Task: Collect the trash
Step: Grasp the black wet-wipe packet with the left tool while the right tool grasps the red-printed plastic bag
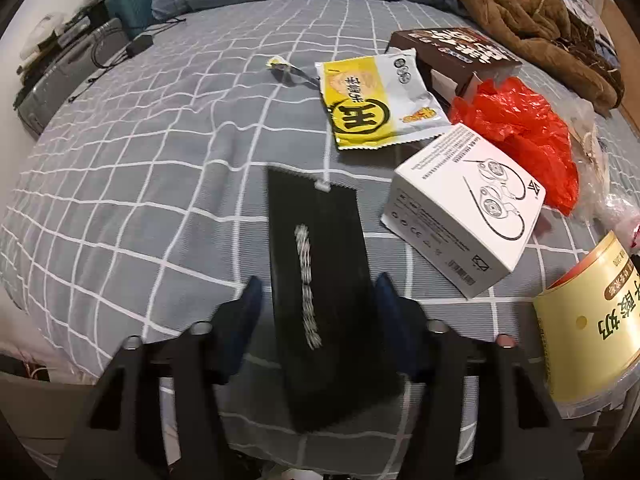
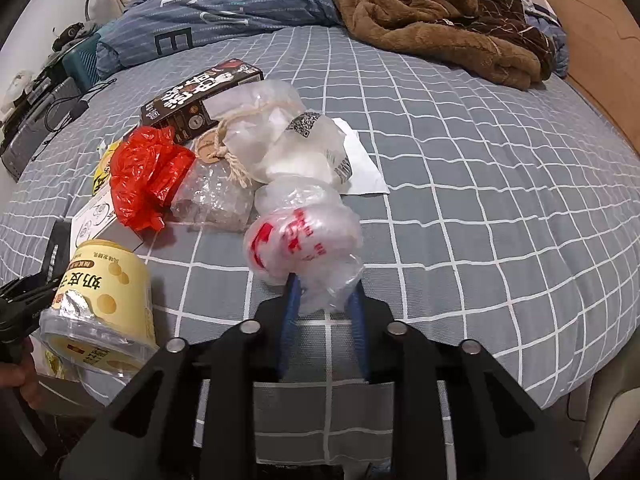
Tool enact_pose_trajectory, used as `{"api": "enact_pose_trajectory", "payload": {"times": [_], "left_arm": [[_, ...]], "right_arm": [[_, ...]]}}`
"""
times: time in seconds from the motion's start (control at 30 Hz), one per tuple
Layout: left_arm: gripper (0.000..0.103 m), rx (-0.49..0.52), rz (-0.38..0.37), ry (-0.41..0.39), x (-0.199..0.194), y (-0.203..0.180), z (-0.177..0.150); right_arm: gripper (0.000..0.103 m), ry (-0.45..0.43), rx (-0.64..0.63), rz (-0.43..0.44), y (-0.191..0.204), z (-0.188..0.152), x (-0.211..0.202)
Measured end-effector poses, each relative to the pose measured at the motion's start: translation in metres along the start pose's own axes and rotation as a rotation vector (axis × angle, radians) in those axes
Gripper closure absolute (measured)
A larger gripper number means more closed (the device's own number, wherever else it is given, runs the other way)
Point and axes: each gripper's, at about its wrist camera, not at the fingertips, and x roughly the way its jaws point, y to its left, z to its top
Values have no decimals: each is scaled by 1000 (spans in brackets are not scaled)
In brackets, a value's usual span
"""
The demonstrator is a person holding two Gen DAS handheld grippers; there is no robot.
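Note:
Trash lies on a bed with a grey checked sheet [image 2: 460,184]. My left gripper [image 1: 318,284] is open, its fingers on either side of a flat black packet [image 1: 324,280] that lies on the sheet. Beyond it lie a yellow-and-white snack bag [image 1: 380,104], a white earphone box [image 1: 464,208], a red plastic bag [image 1: 524,128] and a brown carton [image 1: 452,52]. My right gripper [image 2: 326,286] is shut on a clear plastic bag with red print [image 2: 304,236]. A yellow yogurt cup [image 2: 100,312] lies on its side at the left.
Clear plastic bags tied with rope [image 2: 256,144] and a white paper [image 2: 364,160] lie in the pile. A brown fleece garment [image 2: 440,16] and a blue duvet [image 2: 216,8] lie at the head of the bed. A cluttered shelf with cables [image 1: 68,68] stands at the left edge.

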Motion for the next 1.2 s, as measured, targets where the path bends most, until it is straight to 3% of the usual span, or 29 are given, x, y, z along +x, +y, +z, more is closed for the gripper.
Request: {"api": "enact_pose_trajectory", "payload": {"times": [0.17,0.27,0.83,0.93,1.0,1.07,1.2], "left_arm": [[82,1,9,-21,-6,4,1],[94,4,13,-36,-13,6,2],[99,10,-70,-96,-44,4,7],[99,10,-78,-95,-45,3,5],[99,15,-79,-95,-44,2,3],[99,19,-80,-94,-44,0,3],[99,19,-87,-93,-42,-1,3]], "right_arm": [[89,-15,4,-2,-2,1,-4],[90,-23,6,3,-3,2,-8],[96,-69,-1,15,-5,4,-33],[89,-62,-4,8,-4,3,-30],[68,-70,0,4,-3,3,-29],[57,-84,-2,-1,-1,4,-29],[47,-81,3,-1,3,5,-21]]}}
